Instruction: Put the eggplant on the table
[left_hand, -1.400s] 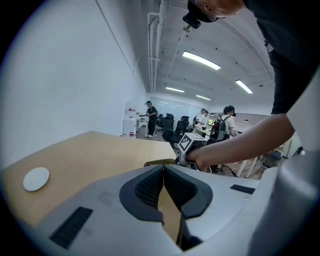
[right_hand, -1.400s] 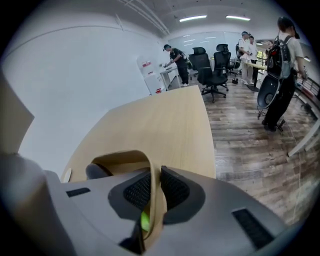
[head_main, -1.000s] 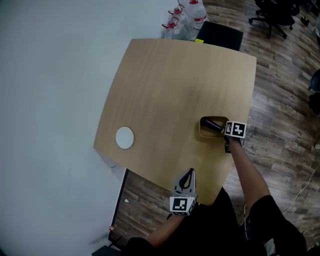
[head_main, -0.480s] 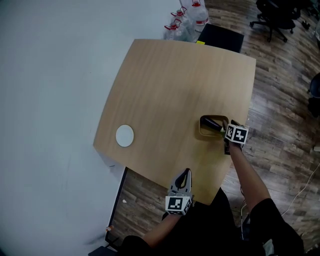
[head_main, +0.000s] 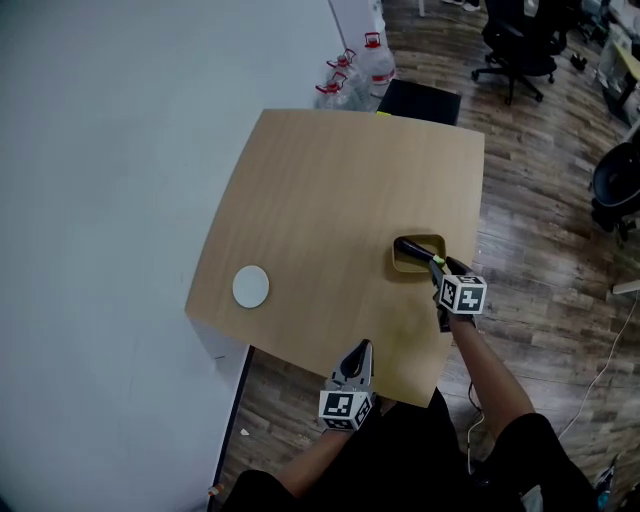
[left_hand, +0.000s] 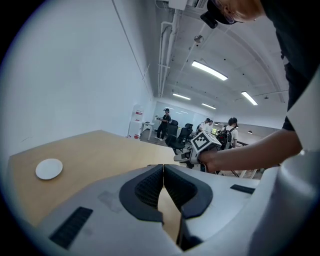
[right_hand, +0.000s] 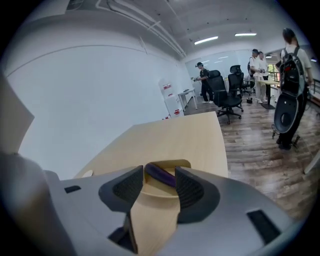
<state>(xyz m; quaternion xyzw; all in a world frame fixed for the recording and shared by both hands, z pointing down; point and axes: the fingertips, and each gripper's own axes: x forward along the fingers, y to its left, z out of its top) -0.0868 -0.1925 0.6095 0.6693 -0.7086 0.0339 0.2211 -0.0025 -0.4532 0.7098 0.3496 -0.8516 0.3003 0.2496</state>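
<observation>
Eggplant, dark and slender, lies in a small tan wooden tray on the pale wood-grain table in the head view, so the move seems not yet done.

Left gripper view: the left gripper has its ribbed black jaws together, empty.

Right gripper view: the right gripper has its jaws opening, with the glossy purple eggplant beyond them, ungripped.

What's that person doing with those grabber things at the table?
A person holds a two-jaw gripper in each hand at a light wooden table. The right gripper hovers by a small wooden bowl, its jaws opening with nothing between them. A dark purple eggplant lies in that bowl, not yet out on the table. The left gripper is shut and empty near the table's front edge. A small white round plate sits off to the left.
</observation>
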